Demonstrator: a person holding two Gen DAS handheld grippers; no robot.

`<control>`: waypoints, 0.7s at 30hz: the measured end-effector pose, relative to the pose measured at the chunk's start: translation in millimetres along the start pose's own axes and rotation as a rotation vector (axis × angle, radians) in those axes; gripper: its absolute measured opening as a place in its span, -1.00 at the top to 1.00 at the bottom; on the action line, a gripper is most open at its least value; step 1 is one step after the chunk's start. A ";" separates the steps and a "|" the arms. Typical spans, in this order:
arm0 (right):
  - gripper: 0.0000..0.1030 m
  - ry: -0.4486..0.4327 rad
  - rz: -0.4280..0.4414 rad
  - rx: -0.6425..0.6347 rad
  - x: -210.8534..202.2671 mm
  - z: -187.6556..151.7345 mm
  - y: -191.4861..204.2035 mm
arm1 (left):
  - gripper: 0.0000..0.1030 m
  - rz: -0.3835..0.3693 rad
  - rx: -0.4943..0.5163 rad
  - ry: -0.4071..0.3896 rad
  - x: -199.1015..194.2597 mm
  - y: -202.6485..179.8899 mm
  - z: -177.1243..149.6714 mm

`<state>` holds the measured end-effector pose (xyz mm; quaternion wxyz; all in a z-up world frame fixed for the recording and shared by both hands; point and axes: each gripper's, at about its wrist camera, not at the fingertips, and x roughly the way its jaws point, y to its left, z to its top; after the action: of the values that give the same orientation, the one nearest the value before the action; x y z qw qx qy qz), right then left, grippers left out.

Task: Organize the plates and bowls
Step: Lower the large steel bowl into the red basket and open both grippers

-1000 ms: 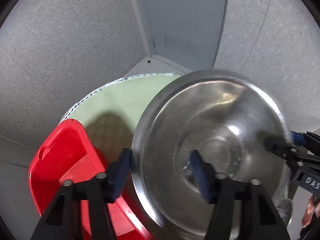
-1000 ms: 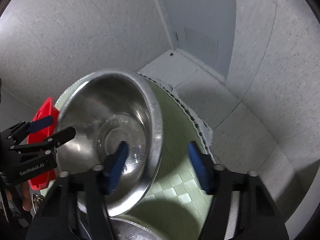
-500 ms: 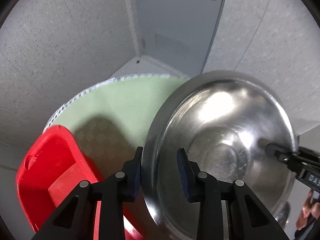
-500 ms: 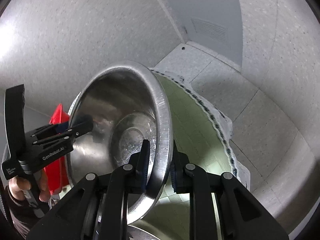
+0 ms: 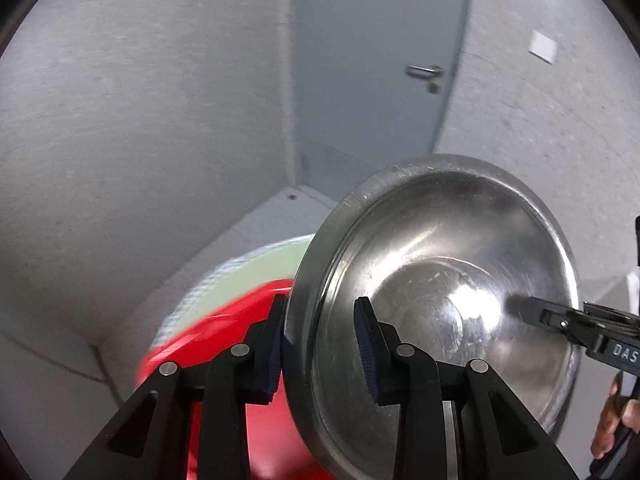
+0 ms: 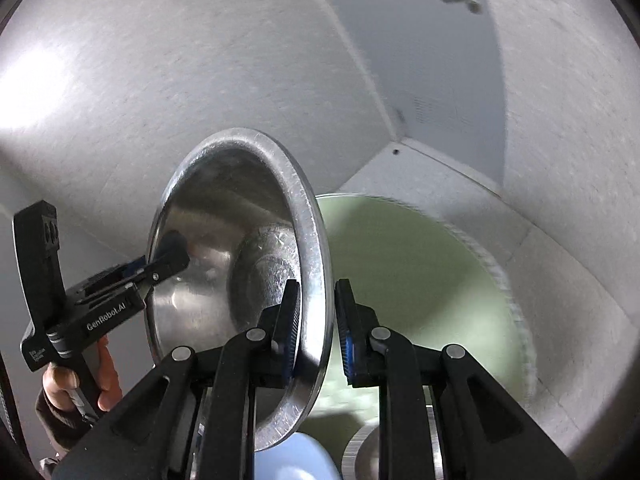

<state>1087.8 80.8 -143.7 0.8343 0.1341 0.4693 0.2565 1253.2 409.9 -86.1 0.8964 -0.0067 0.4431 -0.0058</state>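
A large steel bowl (image 5: 440, 288) is held up in the air, tilted on edge, between both grippers. My left gripper (image 5: 320, 344) is shut on its left rim. My right gripper (image 6: 318, 332) is shut on its right rim (image 6: 312, 264). Each gripper shows in the other's view: the right one (image 5: 560, 324) at the bowl's far rim, the left one (image 6: 160, 264) likewise. The bowl (image 6: 240, 264) hangs above the round green table (image 6: 420, 280).
A red plastic basin (image 5: 240, 360) sits on the green table (image 5: 256, 268) below my left gripper. A pale blue dish (image 6: 292, 460) and a steel dish rim (image 6: 360, 456) lie at the table's near edge. Grey walls and a door (image 5: 380, 80) stand behind.
Both grippers closed on the bowl's rim and lifted it upward, tilting it more upright. The table and the red basin have dropped lower in view.
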 end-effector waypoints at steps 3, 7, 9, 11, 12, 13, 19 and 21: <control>0.66 0.042 0.019 -0.046 28.0 -10.0 45.1 | 0.44 0.048 -0.044 0.040 0.0 48.0 -22.7; 0.64 0.114 0.026 -0.071 72.3 -27.4 83.5 | 0.44 0.068 -0.093 0.101 12.1 93.4 -49.9; 0.64 0.157 0.019 -0.075 97.8 -38.6 97.3 | 0.44 0.073 -0.108 0.131 19.7 111.4 -62.2; 0.64 0.191 0.010 -0.078 116.7 -47.9 103.1 | 0.44 0.086 -0.105 0.150 25.7 121.4 -71.2; 0.64 0.204 0.004 -0.077 125.7 -52.2 103.2 | 0.44 0.097 -0.096 0.162 30.1 125.0 -76.6; 0.64 0.211 0.000 -0.078 130.0 -52.7 106.4 | 0.44 0.103 -0.090 0.169 35.8 124.2 -78.3; 0.61 0.244 -0.078 -0.102 156.9 -60.7 121.3 | 0.44 0.090 -0.102 0.227 65.8 117.3 -87.3; 0.59 0.252 -0.094 -0.109 162.3 -62.8 123.5 | 0.44 0.082 -0.110 0.239 74.3 110.5 -84.0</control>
<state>1066.5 272.4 -235.1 0.7859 0.0335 0.5613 0.2570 1232.1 518.7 -198.0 0.8350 -0.0370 0.5462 0.0545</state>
